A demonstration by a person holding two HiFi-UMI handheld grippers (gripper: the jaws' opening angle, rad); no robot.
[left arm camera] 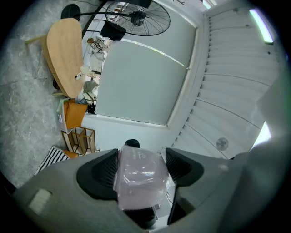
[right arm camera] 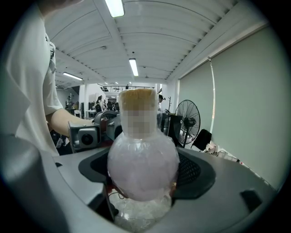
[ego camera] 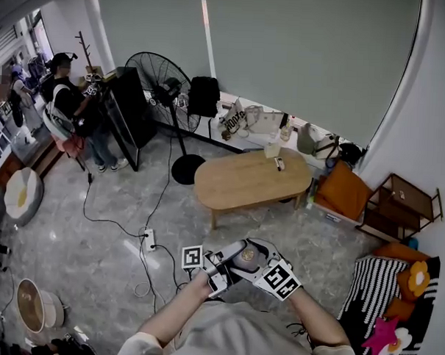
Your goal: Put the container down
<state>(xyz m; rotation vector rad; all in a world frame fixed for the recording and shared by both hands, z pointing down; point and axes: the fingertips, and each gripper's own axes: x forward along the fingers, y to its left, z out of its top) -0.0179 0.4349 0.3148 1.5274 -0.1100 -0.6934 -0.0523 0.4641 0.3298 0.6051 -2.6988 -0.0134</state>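
Note:
The container (ego camera: pixel 246 256) is a clear, pinkish plastic jar with a round body and a tan top. I hold it in the air close to my body, above the grey floor. In the right gripper view its round body (right arm camera: pixel 142 164) fills the gap between the black pads, and my right gripper (right arm camera: pixel 143 170) is shut on it. In the left gripper view a clear pinkish part of the container (left arm camera: pixel 140 175) sits between the jaws, and my left gripper (left arm camera: pixel 140 169) is shut on it. In the head view the left gripper (ego camera: pixel 217 272) and right gripper (ego camera: pixel 260 267) meet at the jar.
An oval wooden table (ego camera: pixel 237 182) with small items stands ahead on the floor. A standing fan (ego camera: pixel 164 82) is behind it to the left. A power strip and cables (ego camera: pixel 150 240) lie on the floor. A wooden shelf (ego camera: pixel 398 206) and striped rug (ego camera: pixel 376 290) are at right. People (ego camera: pixel 64 100) stand far left.

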